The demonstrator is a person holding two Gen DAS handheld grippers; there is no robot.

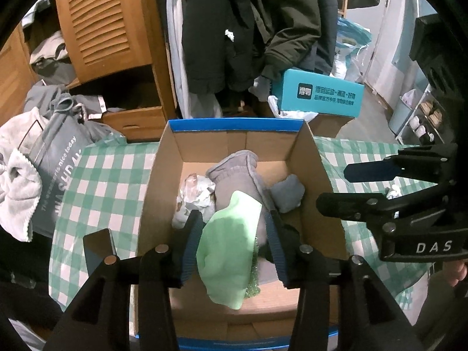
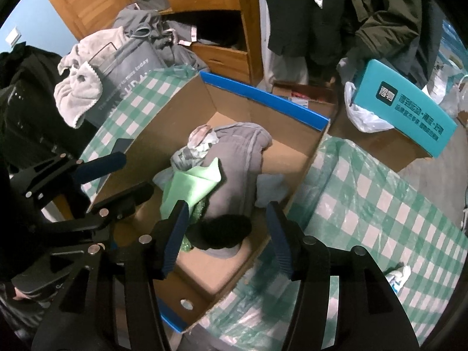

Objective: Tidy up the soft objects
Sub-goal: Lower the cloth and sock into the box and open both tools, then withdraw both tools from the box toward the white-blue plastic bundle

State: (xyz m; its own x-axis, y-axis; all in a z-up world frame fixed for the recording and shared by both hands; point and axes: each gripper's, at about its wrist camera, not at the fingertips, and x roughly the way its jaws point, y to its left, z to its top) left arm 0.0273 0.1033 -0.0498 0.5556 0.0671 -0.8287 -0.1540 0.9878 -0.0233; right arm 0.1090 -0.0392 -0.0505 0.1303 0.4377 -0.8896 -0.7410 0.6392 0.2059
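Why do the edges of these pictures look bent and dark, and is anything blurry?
Both views are fisheye, so straight lines bow: in the left wrist view the cardboard box flares outward; in the right wrist view the checked tablecloth curves, and its lower part is smeared. Corners of both go black. Lighting is dim and even; the green cloth looks soft-edged, close to the lens.

The box (image 1: 163,175) at frame centre is matt brown cardboard with a glossy blue rim. Inside lie a smooth pale-green cloth (image 1: 231,251) and fuzzy grey fabric (image 1: 234,178). The table (image 1: 99,181) wears a checked cover, seemingly under shiny plastic film.
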